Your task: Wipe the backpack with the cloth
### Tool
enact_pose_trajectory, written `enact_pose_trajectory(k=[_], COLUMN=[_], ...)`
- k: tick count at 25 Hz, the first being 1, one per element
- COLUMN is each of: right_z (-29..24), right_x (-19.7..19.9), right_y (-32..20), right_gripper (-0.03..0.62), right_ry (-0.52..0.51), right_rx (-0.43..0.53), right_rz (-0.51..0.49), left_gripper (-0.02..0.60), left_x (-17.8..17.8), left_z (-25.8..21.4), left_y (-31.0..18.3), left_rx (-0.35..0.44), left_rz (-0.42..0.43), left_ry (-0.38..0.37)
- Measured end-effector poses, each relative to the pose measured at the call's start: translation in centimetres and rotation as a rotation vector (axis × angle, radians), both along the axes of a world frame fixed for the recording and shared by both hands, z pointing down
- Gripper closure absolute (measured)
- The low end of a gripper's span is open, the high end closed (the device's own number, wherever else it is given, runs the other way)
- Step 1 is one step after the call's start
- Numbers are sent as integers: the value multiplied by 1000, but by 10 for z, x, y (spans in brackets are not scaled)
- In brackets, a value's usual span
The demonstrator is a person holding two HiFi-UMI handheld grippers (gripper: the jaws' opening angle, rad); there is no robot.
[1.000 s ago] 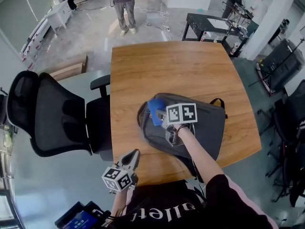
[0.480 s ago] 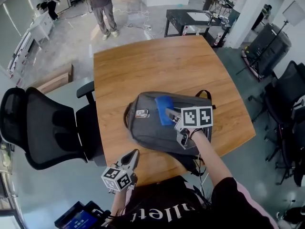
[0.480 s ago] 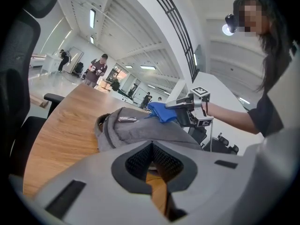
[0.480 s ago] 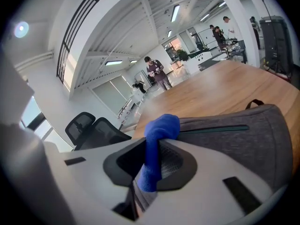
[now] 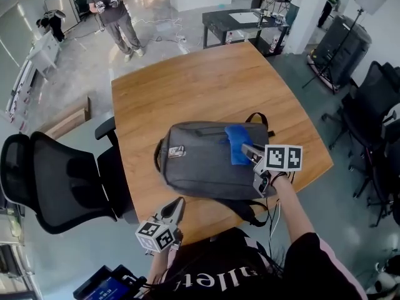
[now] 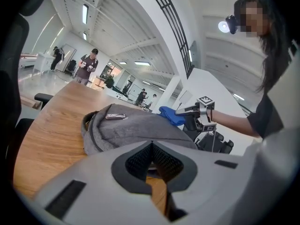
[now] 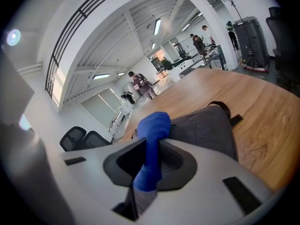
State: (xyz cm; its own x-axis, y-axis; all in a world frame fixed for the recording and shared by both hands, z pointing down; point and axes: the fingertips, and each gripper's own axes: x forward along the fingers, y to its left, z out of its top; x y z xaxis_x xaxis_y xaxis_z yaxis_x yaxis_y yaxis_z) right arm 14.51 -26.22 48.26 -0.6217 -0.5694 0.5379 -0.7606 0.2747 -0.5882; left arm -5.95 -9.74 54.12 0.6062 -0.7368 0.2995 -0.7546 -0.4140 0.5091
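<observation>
A grey backpack (image 5: 200, 164) lies flat on the wooden table (image 5: 187, 86). My right gripper (image 5: 252, 151) is shut on a blue cloth (image 5: 237, 144), which rests on the backpack's right part near the top handle. In the right gripper view the cloth (image 7: 152, 139) stands pinched between the jaws over the grey backpack (image 7: 206, 125). My left gripper (image 5: 176, 209) is shut and empty, held off the table's near edge, apart from the bag. From the left gripper view, its jaws (image 6: 151, 146) point at the backpack (image 6: 126, 125), with the cloth (image 6: 169, 115) on the far side.
A black office chair (image 5: 56, 174) stands left of the table. A person (image 5: 112, 11) stands on the floor beyond the table's far end. A black table (image 5: 244, 20) is at the back and more chairs (image 5: 375, 105) are at the right.
My right gripper has slid the blue cloth rightward across the backpack, from its left end to its right part. The left gripper has stayed in place.
</observation>
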Motion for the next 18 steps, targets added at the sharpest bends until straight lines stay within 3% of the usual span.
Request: enact_pose_trajectory(k=[12, 18], right_z=[17, 20], right_x=[122, 140], right_y=[19, 29], right_gripper=[525, 525], right_ry=[32, 17], right_rx=[-24, -36], right_rz=[216, 258], left_gripper=[580, 580], left_x=[29, 26], left_z=[-2, 2], left_y=[6, 9], left_rx=[-10, -25], left_rz=[74, 61], left_ry=[-18, -26])
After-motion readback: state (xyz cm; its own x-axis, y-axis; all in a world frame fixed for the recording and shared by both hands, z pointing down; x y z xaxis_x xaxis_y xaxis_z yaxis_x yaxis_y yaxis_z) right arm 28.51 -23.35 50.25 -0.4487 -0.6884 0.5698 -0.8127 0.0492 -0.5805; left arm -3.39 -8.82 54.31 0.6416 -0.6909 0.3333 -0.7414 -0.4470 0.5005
